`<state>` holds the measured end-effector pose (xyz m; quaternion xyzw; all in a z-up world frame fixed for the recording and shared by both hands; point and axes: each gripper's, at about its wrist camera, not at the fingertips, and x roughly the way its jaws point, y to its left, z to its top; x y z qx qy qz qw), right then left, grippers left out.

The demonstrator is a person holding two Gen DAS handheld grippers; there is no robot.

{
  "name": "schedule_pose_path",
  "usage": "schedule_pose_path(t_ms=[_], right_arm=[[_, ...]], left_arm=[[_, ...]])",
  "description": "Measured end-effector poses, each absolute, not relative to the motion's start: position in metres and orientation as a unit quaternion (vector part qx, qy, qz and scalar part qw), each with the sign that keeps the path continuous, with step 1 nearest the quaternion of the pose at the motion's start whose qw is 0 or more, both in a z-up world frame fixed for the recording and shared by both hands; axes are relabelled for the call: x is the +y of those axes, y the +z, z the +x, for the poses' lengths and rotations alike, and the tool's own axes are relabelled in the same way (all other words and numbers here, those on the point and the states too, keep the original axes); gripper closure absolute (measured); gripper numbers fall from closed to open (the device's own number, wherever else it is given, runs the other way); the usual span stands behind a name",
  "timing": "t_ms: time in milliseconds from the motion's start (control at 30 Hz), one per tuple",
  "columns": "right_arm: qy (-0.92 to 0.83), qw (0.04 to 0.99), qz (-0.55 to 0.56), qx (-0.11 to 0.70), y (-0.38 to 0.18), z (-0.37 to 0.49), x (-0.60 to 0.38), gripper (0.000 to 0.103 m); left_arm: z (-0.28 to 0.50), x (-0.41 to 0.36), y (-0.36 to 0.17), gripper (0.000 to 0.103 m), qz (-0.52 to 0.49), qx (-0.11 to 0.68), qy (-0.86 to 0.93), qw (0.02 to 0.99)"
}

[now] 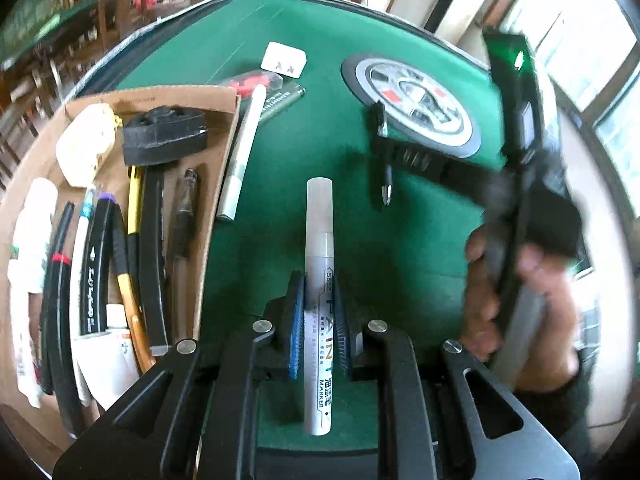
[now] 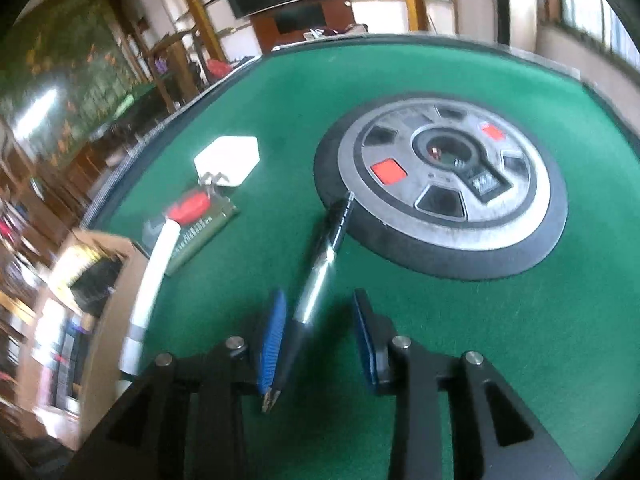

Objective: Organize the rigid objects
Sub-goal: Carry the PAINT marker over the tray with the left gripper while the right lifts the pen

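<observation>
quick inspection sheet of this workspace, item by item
surface: green felt table with a round control panel set in its centre
job's things: white paint marker; black and silver pen lying on the felt; cardboard box already holding pens and markers
clutter: white card, red and green items beside another white marker
grippers: left tongs shut on the paint marker; right tongs open, straddling the pen
cables: nothing seen
surroundings: wooden chairs, wall screen, windows
</observation>
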<state>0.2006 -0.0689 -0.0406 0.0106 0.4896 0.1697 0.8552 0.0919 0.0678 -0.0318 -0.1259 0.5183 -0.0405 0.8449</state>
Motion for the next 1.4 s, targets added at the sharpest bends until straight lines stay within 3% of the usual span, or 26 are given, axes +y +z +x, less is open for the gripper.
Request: schedule_pose_path(t_ms=[67, 267, 600, 967, 1100, 1200, 1233, 1400], right_arm=[[0.158, 0.861, -0.02, 0.482, -0.04, 0.197, -0.063, 0.084], [0.158, 0.86, 0.007, 0.485, -0.038, 0.197, -0.076, 0.094], [0.161, 0.853, 0.08, 0.489, -0.037, 0.201, -0.101, 0.097], [0.148, 0.868, -0.006, 0.474, -0.037, 0.194, -0.076, 0.096], [0.136, 0.873, -0.038, 0.466, -0.037, 0.191, -0.068, 0.097], [0.148, 0.873, -0.006, 0.464, -0.034, 0.192, -0.075, 0.098], [0.155, 0.875, 0.011, 0.459, -0.03, 0.192, -0.08, 0.103], [0.169, 0.872, 0.046, 0.457, -0.027, 0.192, -0.085, 0.103]], left_arm=[[0.089, 0.072, -0.027, 0.089, -0.143, 0.514, -0.048, 0.844], [0.083, 0.078, -0.017, 0.089, -0.166, 0.505, -0.058, 0.845], [0.071, 0.101, 0.009, 0.089, -0.208, 0.488, -0.081, 0.844], [0.034, 0.192, 0.038, 0.089, -0.256, 0.478, -0.022, 0.84], [0.025, 0.213, 0.033, 0.089, -0.254, 0.479, 0.004, 0.84], [0.02, 0.221, 0.025, 0.089, -0.251, 0.486, 0.014, 0.837], [0.019, 0.223, 0.022, 0.089, -0.248, 0.488, 0.018, 0.836], [0.019, 0.226, 0.007, 0.089, -0.247, 0.503, 0.015, 0.828]])
